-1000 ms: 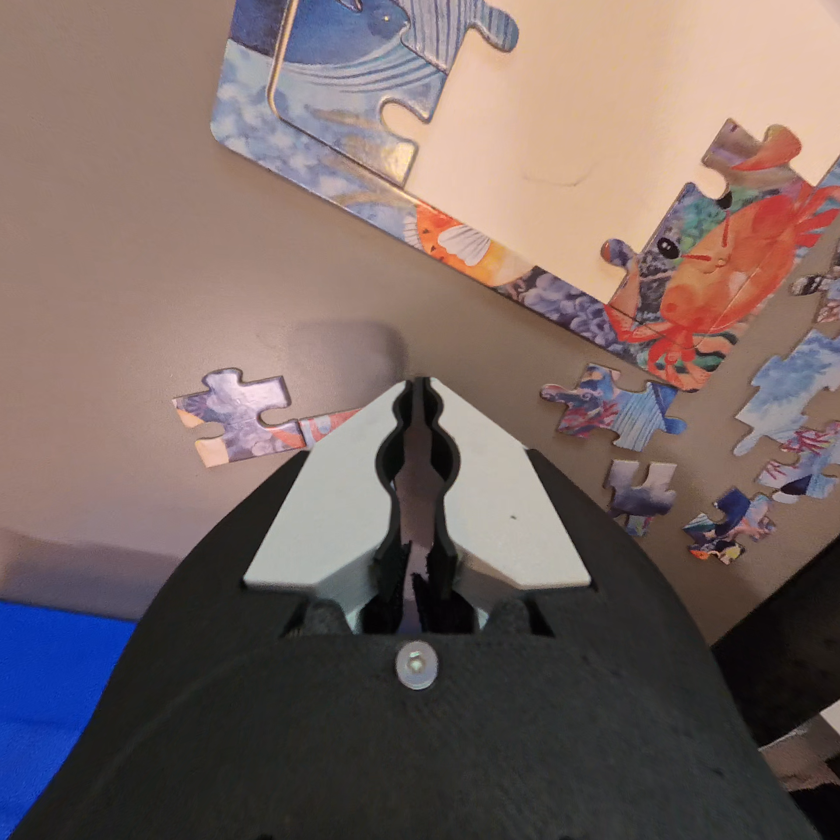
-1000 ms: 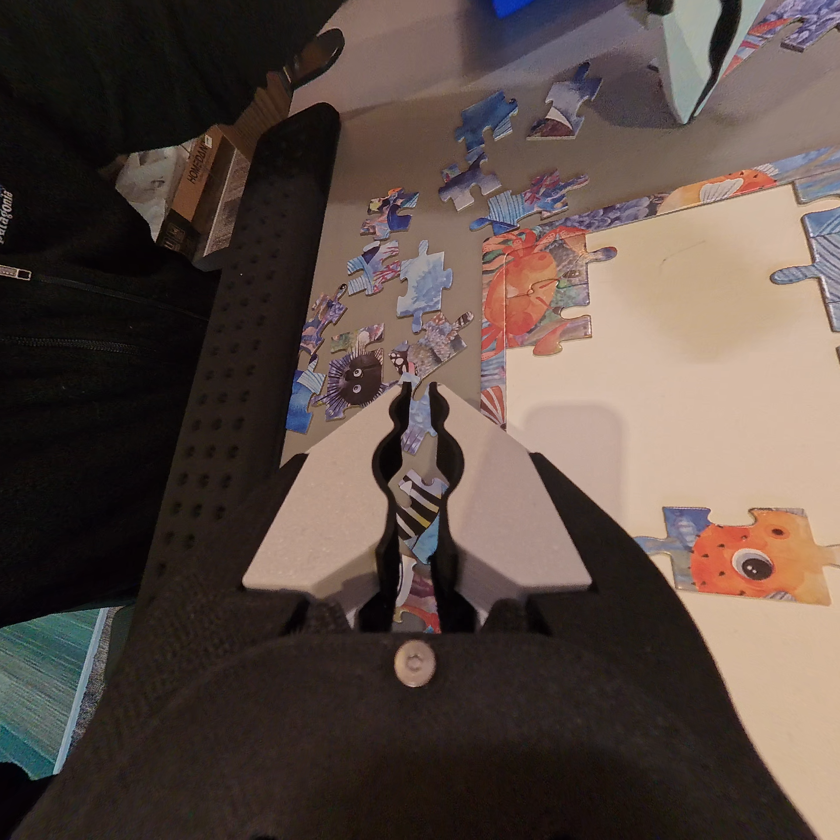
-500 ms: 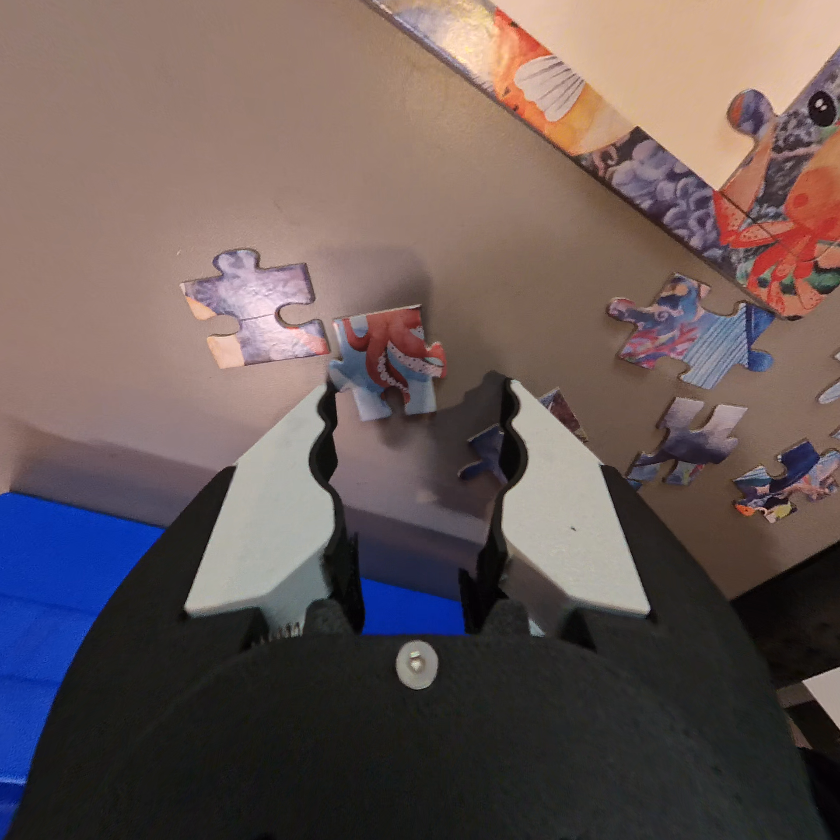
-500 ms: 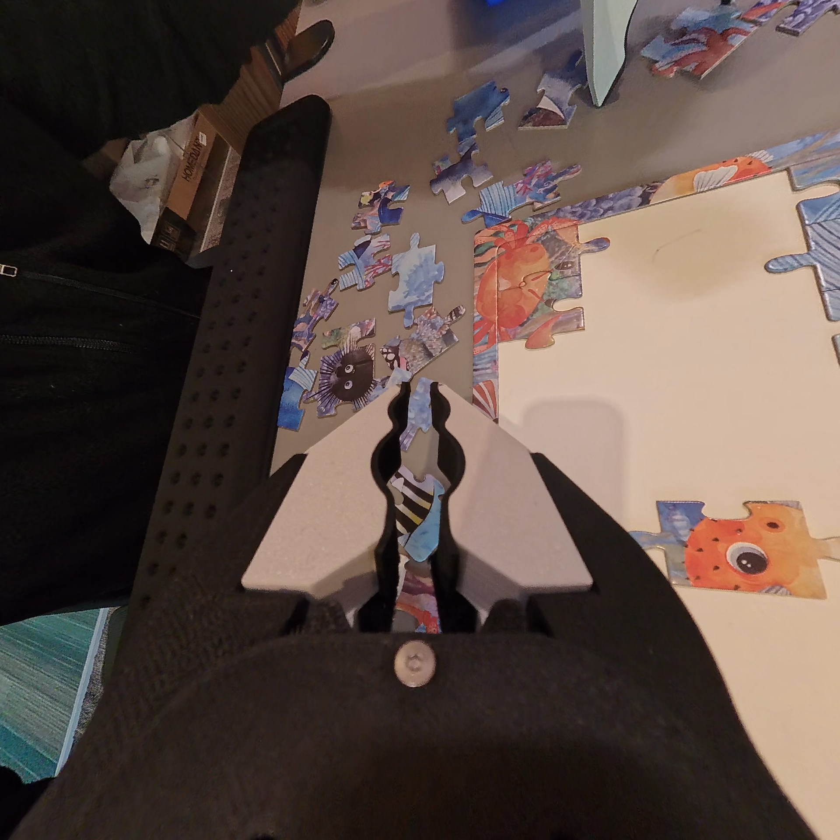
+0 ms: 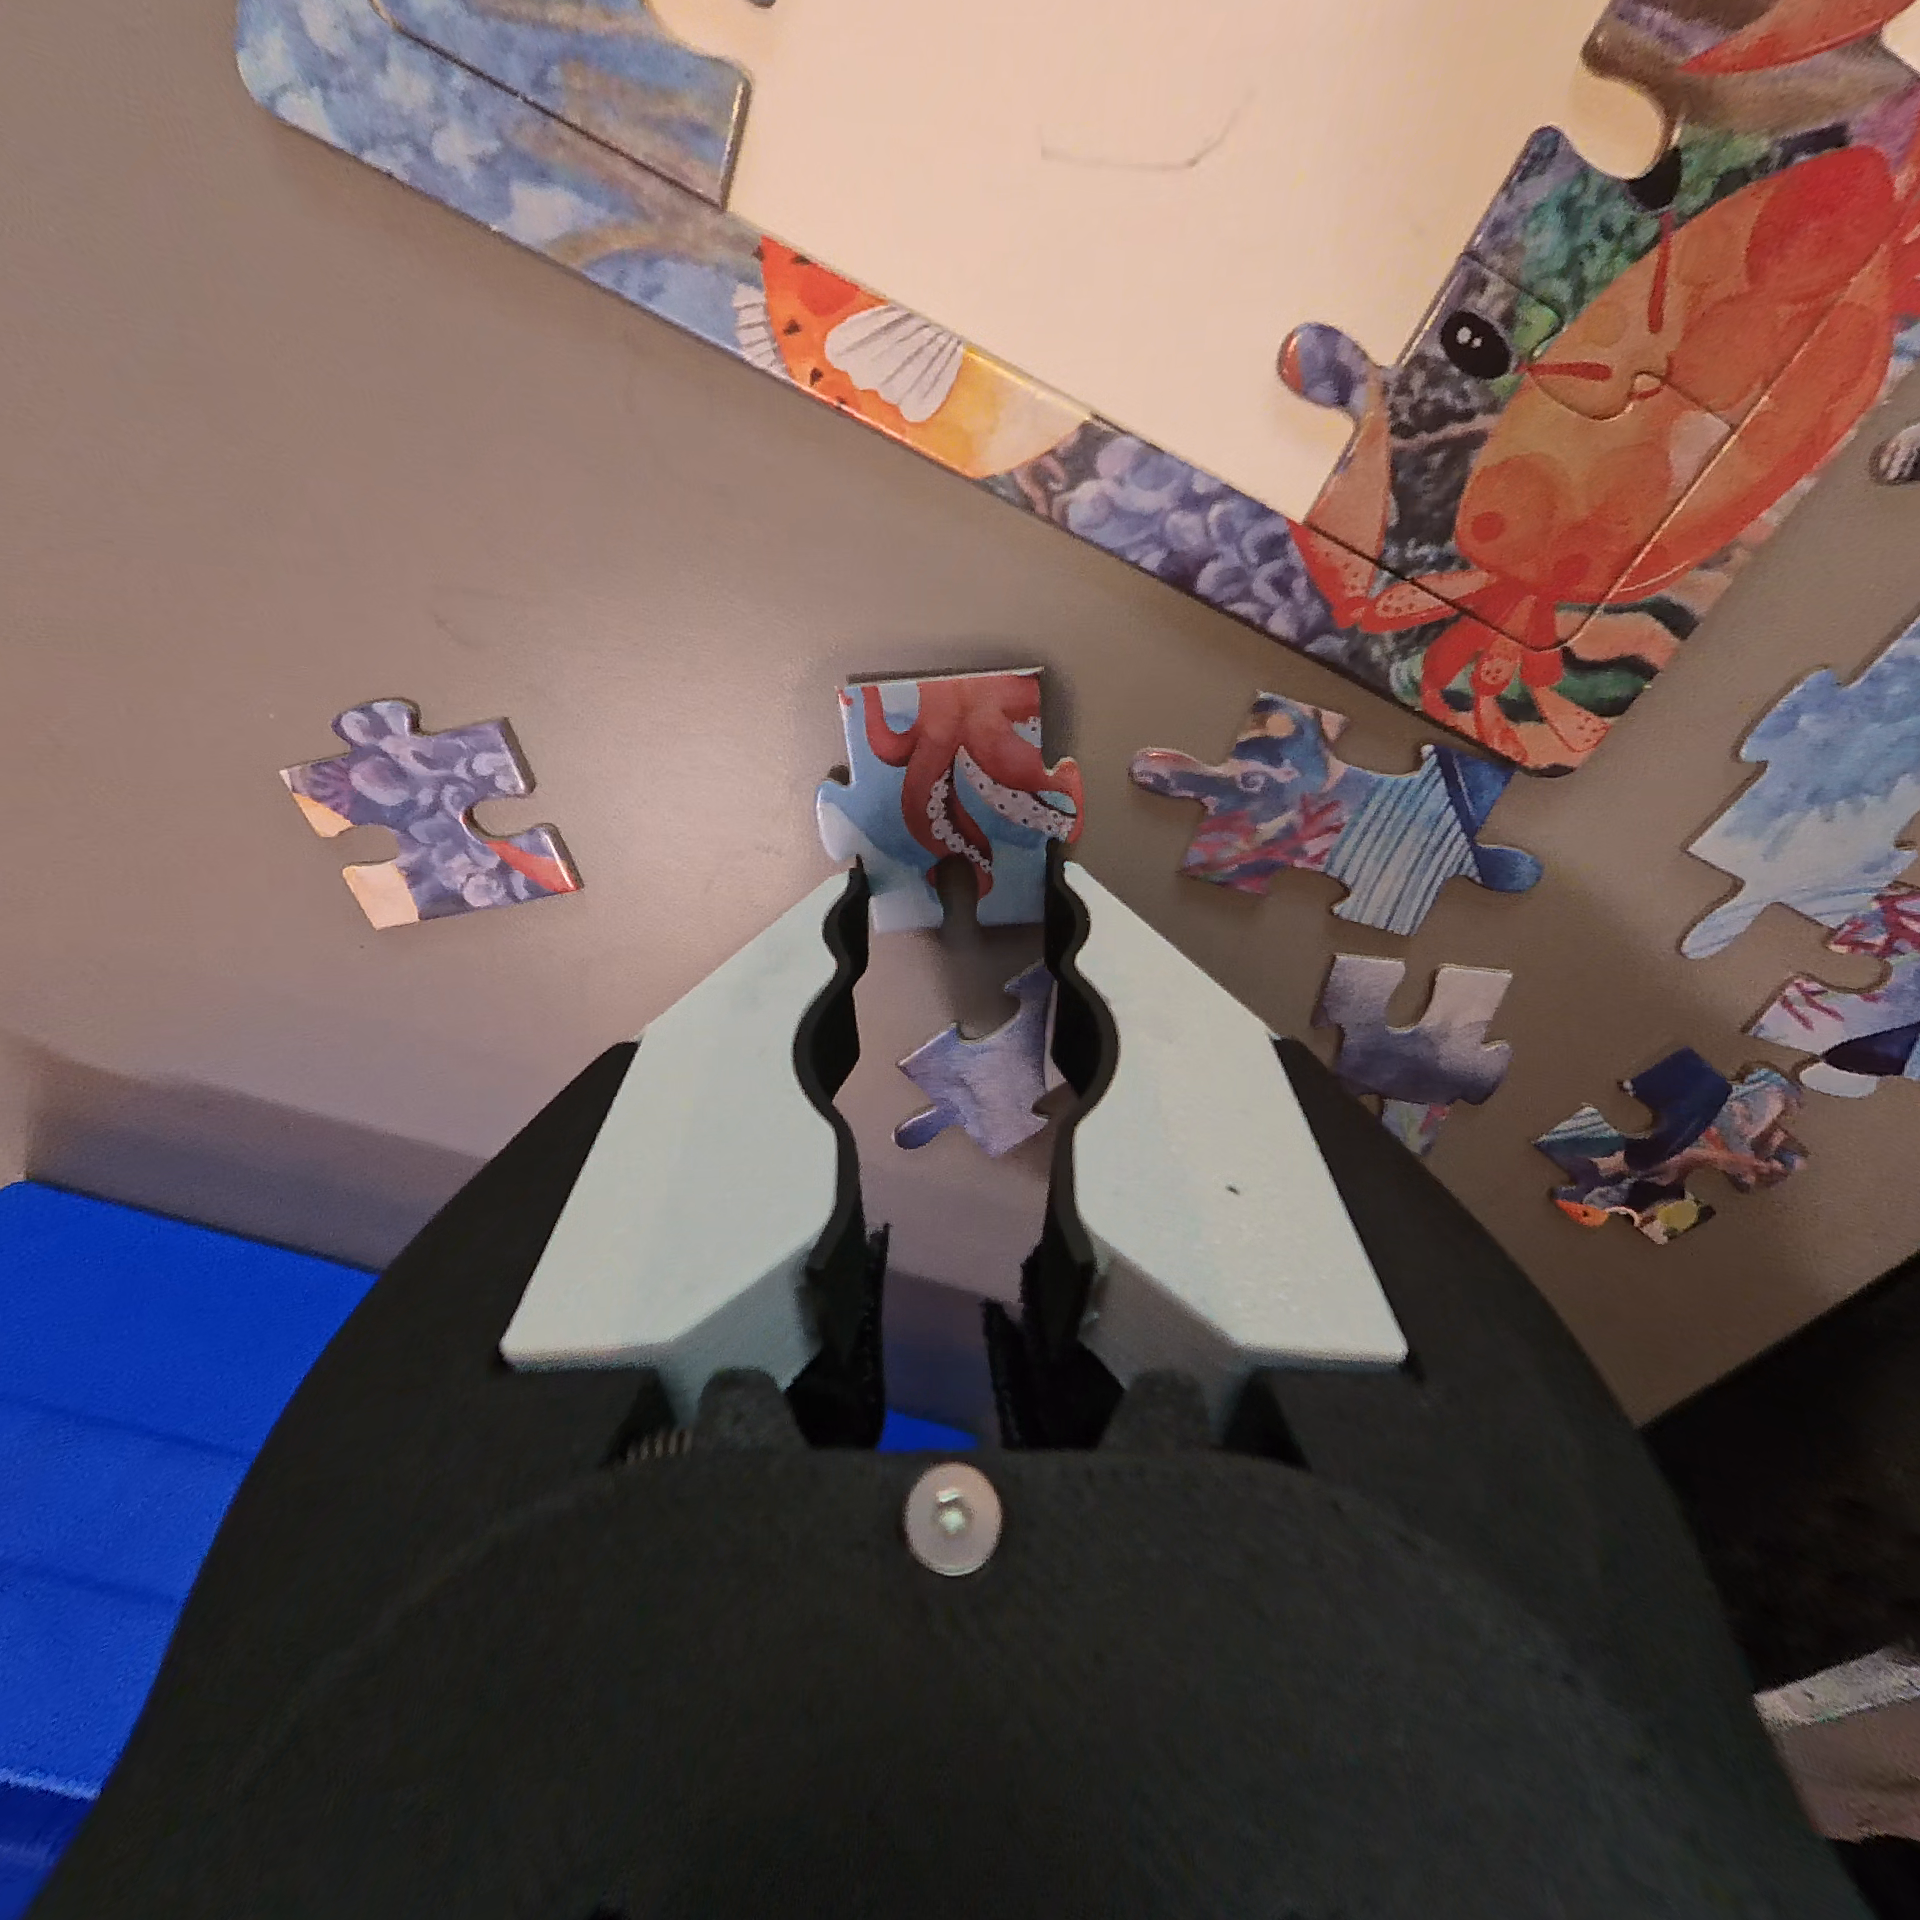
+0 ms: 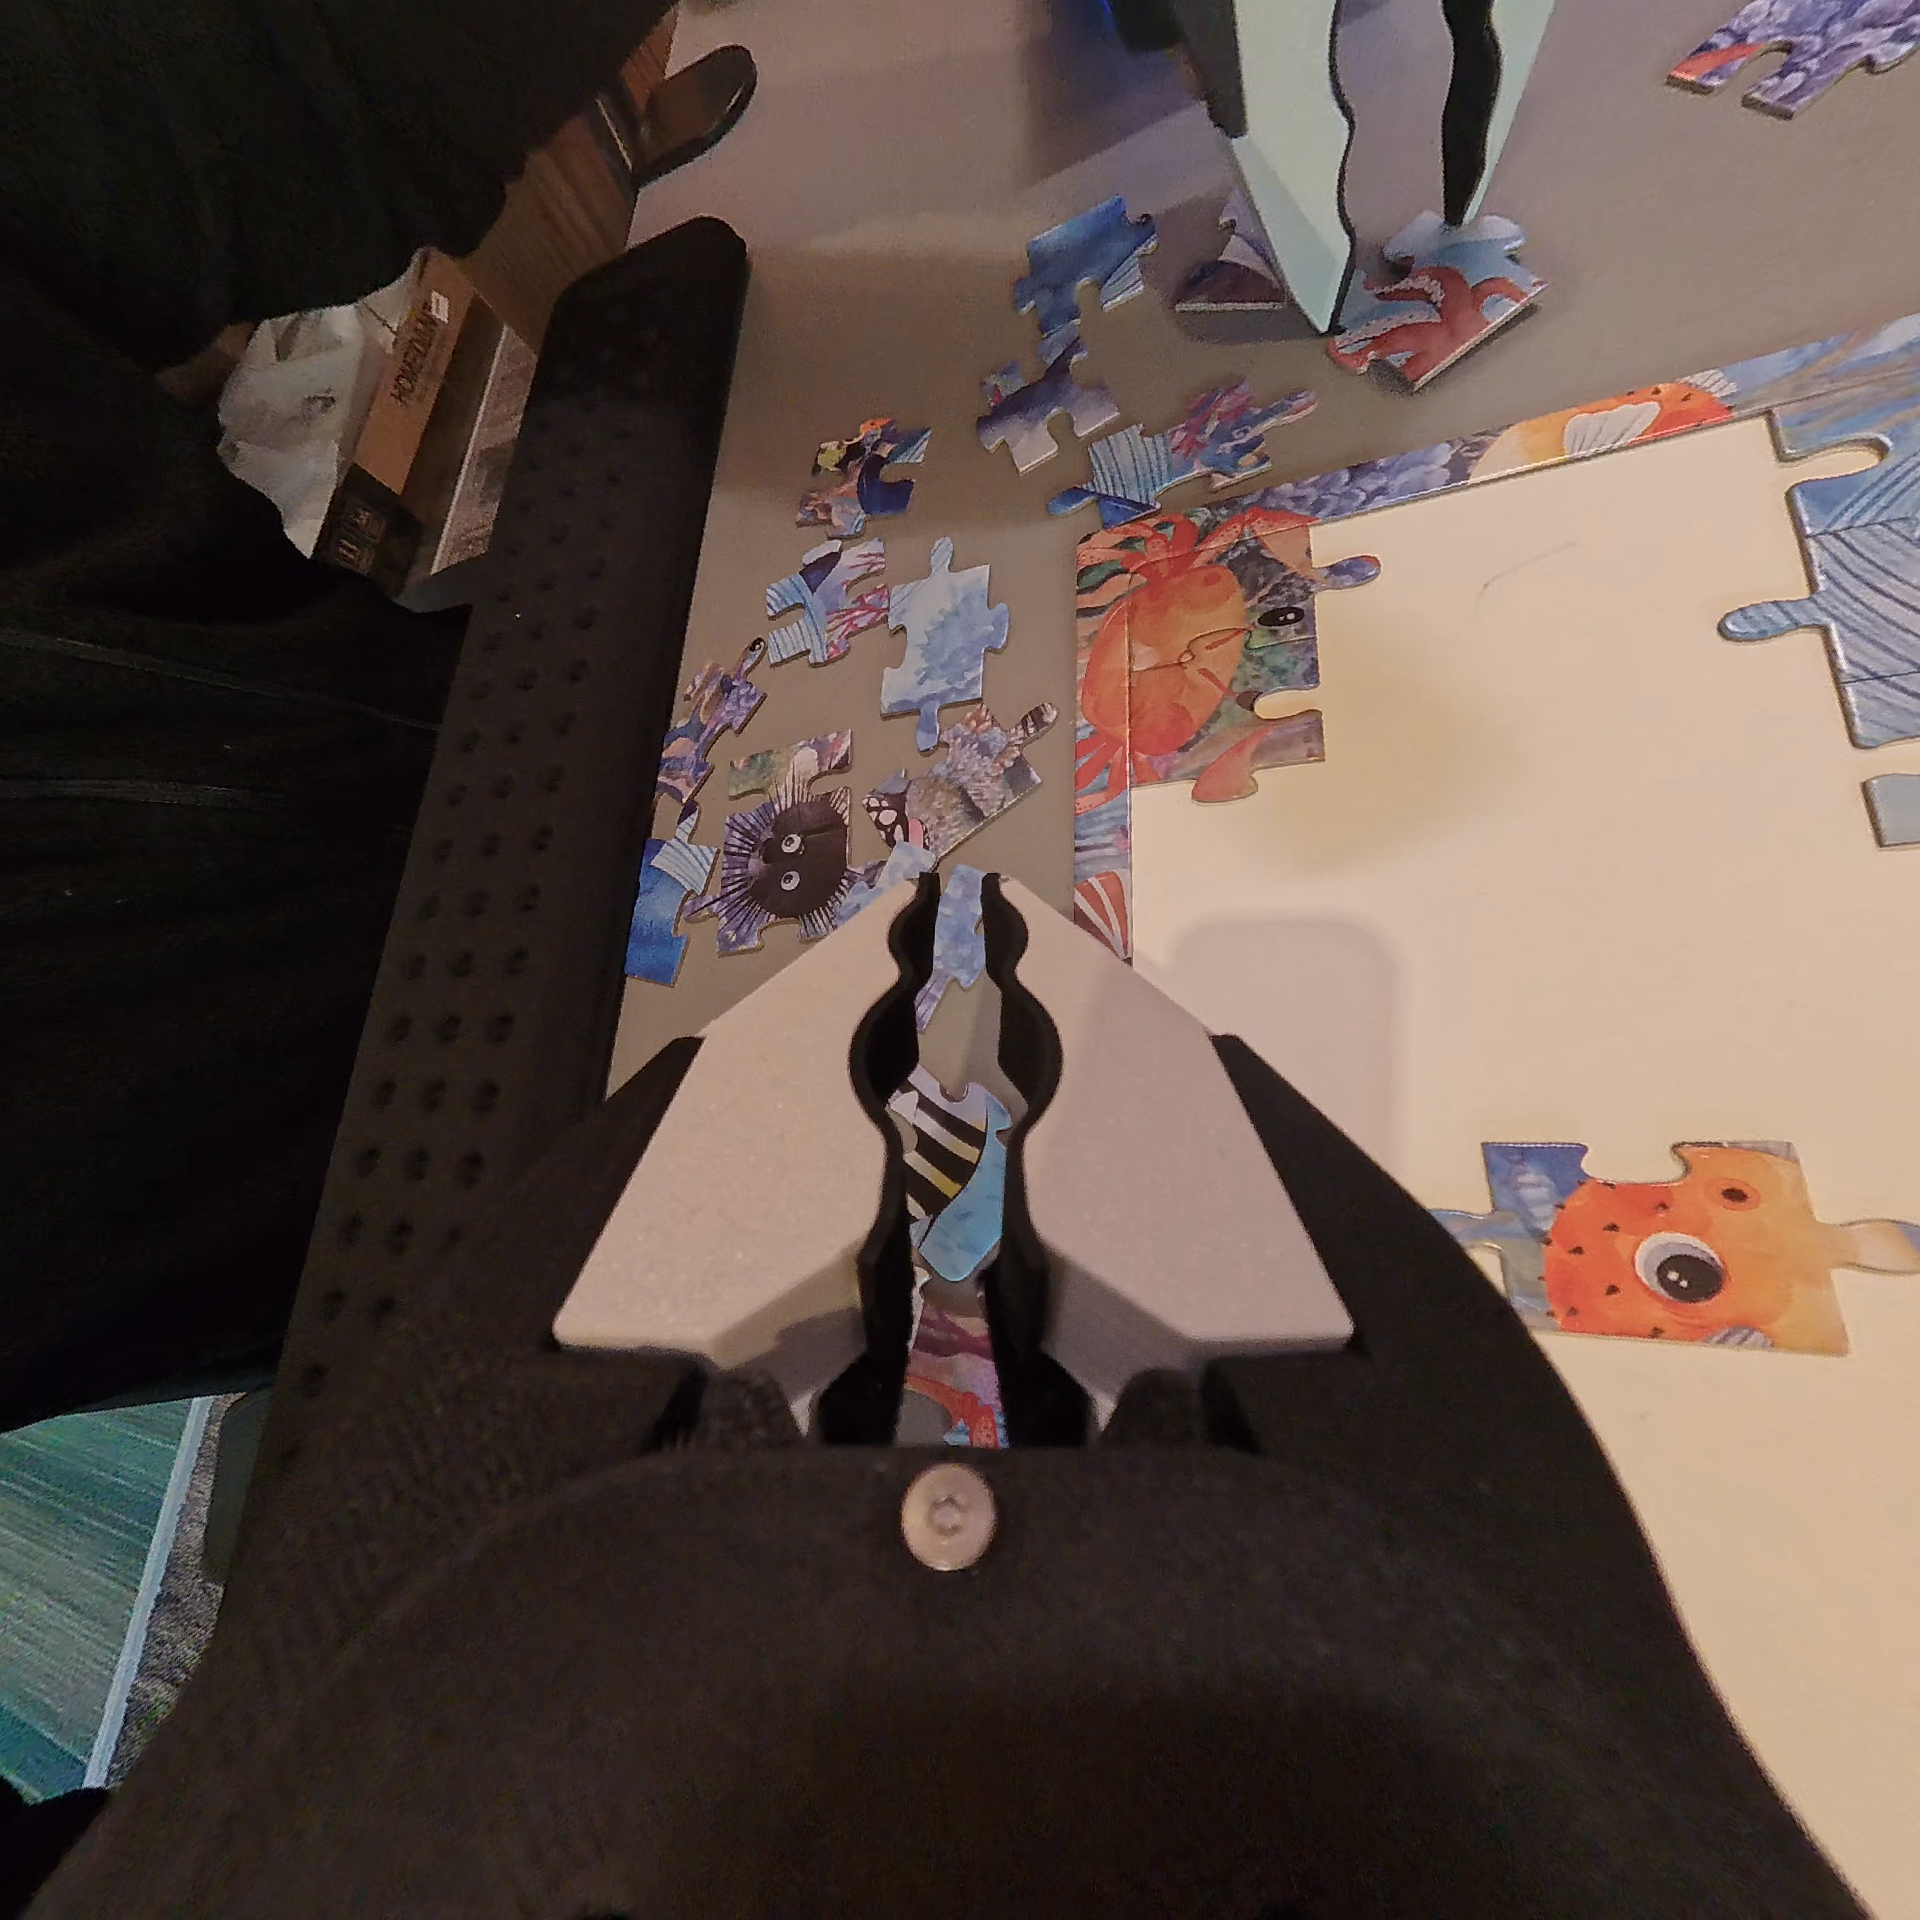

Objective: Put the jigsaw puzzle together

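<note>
The puzzle board (image 5: pixel 1039 156) has a cream bed with a printed border. Crab pieces (image 5: pixel 1662 416) sit joined in its corner. My left gripper (image 5: pixel 956 868) points down at the grey table. Its jaws have closed onto the sides of an octopus piece (image 5: pixel 951 769), which still rests on the table. The right wrist view shows the same grip (image 6: pixel 1397 270) on that piece (image 6: pixel 1455 301). My right gripper (image 6: pixel 958 883) is shut and empty, hovering by the board's edge (image 6: pixel 1455 831). An orange pufferfish piece (image 6: pixel 1683 1257) lies on the bed.
Several loose pieces lie on the table beside the board: a purple one (image 5: pixel 431 810), a striped blue one (image 5: pixel 1340 821) and a sea urchin one (image 6: pixel 784 862). A blue box (image 5: pixel 156 1455) is at the table edge. A black perforated bar (image 6: pixel 468 935) and a person in black are on the left. The gap from one gripper's tips to the other's is roughly 20 centimetres.
My left gripper went from shut to wide open, moved over the octopus piece, then narrowed onto it. My right gripper stayed shut and barely moved.
</note>
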`<act>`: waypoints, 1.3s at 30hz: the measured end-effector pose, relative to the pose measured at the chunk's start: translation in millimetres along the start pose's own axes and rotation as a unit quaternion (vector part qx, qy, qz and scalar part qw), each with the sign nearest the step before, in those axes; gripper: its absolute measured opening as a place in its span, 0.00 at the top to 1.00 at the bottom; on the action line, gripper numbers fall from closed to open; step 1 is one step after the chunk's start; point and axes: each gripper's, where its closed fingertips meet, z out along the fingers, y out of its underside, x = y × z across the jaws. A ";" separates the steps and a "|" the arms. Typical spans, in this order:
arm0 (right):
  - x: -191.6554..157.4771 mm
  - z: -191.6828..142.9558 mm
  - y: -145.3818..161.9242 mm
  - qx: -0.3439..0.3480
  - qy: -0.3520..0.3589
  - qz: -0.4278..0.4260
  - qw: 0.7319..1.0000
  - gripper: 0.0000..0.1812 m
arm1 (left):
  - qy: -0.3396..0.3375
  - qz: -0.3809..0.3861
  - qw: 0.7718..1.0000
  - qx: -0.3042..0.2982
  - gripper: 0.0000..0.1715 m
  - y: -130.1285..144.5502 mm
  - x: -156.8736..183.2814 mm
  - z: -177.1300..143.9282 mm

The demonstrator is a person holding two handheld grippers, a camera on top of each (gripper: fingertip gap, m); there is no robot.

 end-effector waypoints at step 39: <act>19.9 -27.5 -58.9 0.202 0.026 0.075 0.976 0.84 | -0.298 0.165 0.880 0.331 0.81 -147.7 103.9 -93.8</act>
